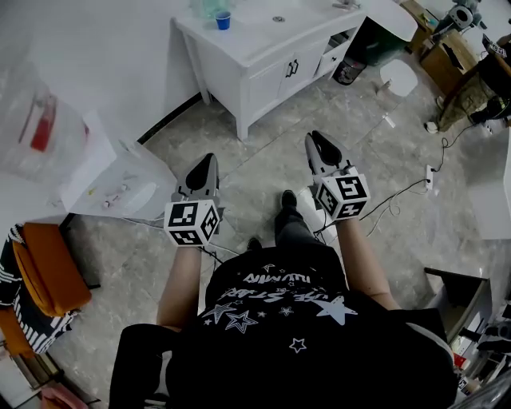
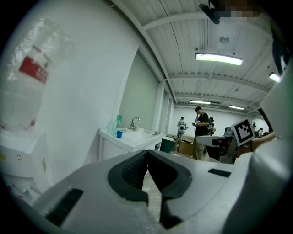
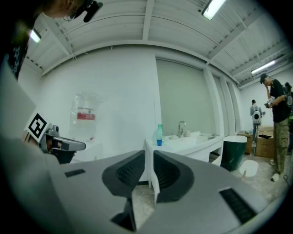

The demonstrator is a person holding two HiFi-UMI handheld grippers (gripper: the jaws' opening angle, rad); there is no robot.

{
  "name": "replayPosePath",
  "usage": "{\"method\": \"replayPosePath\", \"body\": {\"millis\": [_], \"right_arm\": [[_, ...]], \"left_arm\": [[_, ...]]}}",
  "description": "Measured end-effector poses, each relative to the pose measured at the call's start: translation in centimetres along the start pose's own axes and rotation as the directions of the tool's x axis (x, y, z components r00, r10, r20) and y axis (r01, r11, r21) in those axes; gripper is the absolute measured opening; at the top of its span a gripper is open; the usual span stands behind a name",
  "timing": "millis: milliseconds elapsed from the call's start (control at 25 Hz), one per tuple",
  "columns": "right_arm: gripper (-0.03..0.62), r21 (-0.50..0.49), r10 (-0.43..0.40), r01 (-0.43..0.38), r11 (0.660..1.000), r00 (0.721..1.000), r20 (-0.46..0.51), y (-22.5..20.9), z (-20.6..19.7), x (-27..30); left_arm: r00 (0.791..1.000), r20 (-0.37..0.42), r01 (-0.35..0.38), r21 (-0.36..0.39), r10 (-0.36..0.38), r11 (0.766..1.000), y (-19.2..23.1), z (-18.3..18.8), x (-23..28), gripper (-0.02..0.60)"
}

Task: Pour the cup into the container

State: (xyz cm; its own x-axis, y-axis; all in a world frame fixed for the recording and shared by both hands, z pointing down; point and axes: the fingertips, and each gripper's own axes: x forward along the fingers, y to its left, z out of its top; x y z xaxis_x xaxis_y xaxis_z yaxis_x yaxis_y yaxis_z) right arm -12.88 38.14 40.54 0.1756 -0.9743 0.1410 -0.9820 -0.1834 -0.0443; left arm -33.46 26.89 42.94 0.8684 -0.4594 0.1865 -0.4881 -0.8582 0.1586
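At the left, left gripper [image 2: 147, 153] is holding its fingers clenched together, empty; right gripper [image 3: 149, 153] is showing a narrow gap, grasping nothing. Far beyond both fingertips, one blue cup [image 1: 223, 21] is standing just beside one greenish bottle [image 1: 209, 8] on one white sink cabinet [image 1: 255, 36]; contents cannot be told.

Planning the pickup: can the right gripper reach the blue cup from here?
Probably not. The right gripper, empty, hangs over open floor, and the blue cup stands on the white cabinet well beyond it. Nothing blocks the way.
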Motion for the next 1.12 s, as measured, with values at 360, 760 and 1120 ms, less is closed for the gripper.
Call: {"method": "replayPosePath", "body": {"millis": [360, 760, 1120], "right_arm": [[0.211, -0.045, 0.074, -0.074, 0.996, 0.997, -0.017, -2.2, -0.3, 6.3], [0.296, -0.043, 0.21, -0.213, 0.976, 0.976, -0.055, -9.5, 0.7, 16.2], [0.351, -0.024, 0.335, -0.338, 0.941, 0.938, -0.089, -16.1, 1.0, 23.4]], "left_arm": [[0.998, -0.022, -0.059, 0.006, 0.059, 0.998, 1.8, 0.2, 4.1, 0.011], [0.987, -0.021, -0.161, 0.009, 0.161, 0.987, 2.6, 2.6, 14.0, 0.011], [0.964, -0.015, -0.264, -0.001, 0.264, 0.965, 1.7, 4.2, 21.7, 0.011]]}}
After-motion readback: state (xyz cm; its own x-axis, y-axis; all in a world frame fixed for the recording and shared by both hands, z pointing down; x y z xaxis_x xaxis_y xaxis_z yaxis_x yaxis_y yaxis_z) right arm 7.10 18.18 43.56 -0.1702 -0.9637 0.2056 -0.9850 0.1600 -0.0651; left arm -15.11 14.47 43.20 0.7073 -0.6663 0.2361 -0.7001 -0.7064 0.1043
